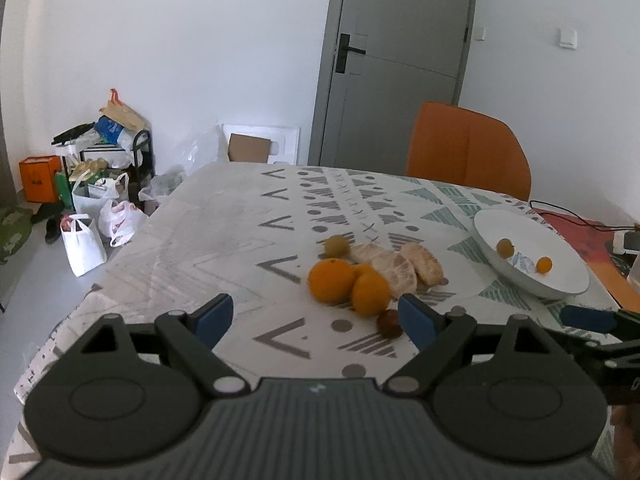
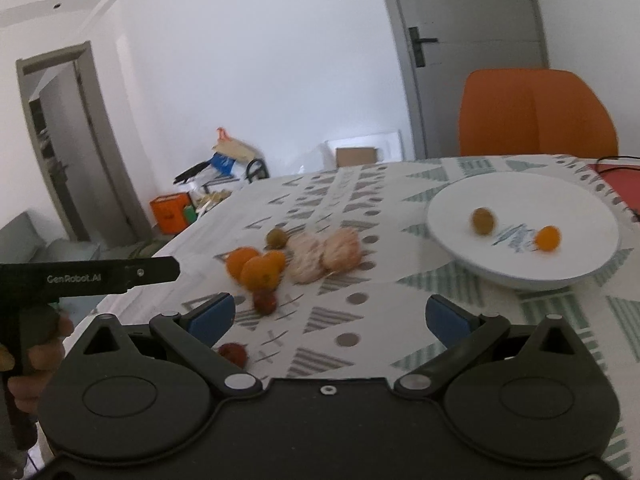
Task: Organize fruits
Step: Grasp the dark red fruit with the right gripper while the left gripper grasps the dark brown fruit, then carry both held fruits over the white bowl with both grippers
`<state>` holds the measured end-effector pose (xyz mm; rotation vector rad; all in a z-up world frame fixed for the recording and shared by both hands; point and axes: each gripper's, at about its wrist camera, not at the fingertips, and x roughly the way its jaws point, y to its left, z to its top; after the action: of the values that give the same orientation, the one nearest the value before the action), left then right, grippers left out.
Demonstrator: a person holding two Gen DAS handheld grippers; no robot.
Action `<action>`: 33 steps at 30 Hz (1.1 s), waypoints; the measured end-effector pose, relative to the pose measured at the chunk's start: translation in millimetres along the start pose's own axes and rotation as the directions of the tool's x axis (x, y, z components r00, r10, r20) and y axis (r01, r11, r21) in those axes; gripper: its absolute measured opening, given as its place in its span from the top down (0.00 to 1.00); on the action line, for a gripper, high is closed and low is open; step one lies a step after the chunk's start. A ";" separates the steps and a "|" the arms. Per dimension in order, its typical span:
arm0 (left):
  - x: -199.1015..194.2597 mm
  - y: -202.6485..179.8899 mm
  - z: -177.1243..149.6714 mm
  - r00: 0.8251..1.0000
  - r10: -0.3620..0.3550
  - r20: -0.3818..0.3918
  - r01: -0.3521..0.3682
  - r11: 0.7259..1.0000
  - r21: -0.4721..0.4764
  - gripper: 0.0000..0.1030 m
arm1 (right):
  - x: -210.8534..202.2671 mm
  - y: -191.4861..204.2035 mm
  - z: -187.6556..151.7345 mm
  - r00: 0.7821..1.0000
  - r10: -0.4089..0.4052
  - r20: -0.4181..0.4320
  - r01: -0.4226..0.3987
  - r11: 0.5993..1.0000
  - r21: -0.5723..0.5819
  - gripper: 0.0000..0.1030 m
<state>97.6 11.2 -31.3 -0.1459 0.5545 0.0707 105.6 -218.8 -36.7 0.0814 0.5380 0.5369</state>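
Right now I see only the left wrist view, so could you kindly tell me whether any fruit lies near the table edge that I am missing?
Observer: Yes. A second small red fruit lies on the tablecloth, close beside the right gripper's left finger. It is nearer the camera than the red fruit that you can see.
Operator: Thank you. Is the right gripper holding anything?
Observer: No. Its jaws stand wide apart with only tablecloth between them.
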 end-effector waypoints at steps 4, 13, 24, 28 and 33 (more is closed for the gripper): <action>-0.3 9.2 -7.7 1.000 0.003 -0.006 -0.003 1.000 0.004 0.14 | 8.8 11.4 -4.2 1.000 0.017 -0.025 -0.017 1.000 -0.021 0.00; 5.4 27.8 -15.4 0.998 0.027 -0.049 -0.028 0.999 -0.019 0.14 | 30.6 35.4 -13.4 0.990 0.082 -0.118 -0.092 0.993 -0.080 0.23; 16.3 44.7 -20.4 0.996 0.032 -0.078 -0.036 0.998 -0.049 0.14 | 60.6 58.0 -17.7 0.980 0.092 -0.175 -0.114 0.986 -0.124 0.78; 17.5 40.7 -18.2 0.998 0.017 -0.062 -0.020 0.999 -0.044 0.14 | 57.0 50.1 -14.5 0.981 0.096 -0.170 -0.114 0.989 -0.099 0.79; 25.7 30.1 -15.1 0.998 -0.004 -0.061 0.002 0.999 -0.035 0.15 | 47.2 29.6 -8.5 0.988 0.059 -0.145 -0.071 0.995 -0.073 0.79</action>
<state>108.4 39.3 -61.2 -0.1837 0.6144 0.0736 121.7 -170.0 -59.8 -0.0145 0.6548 0.6301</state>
